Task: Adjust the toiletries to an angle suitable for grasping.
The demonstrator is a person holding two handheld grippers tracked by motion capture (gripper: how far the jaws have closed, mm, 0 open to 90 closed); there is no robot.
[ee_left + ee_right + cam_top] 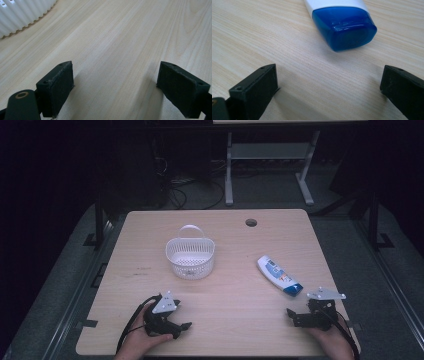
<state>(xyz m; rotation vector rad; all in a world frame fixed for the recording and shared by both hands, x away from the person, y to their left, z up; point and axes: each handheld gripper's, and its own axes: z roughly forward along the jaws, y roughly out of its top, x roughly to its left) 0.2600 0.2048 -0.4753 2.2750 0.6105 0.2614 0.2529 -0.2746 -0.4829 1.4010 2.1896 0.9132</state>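
Bench (225,285): pale wood, dark room around.
Bottle (279,275): lies flat near my right fingers (329,92), blue cap toward them.
Basket (190,256): white, past my left fingers (115,90).
My fingers: both pairs wide open, holding nothing.

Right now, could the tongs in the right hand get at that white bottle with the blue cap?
Probably yes. The right tongs stand open with the bottle lying just ahead, its blue cap facing them, and only bare table between.
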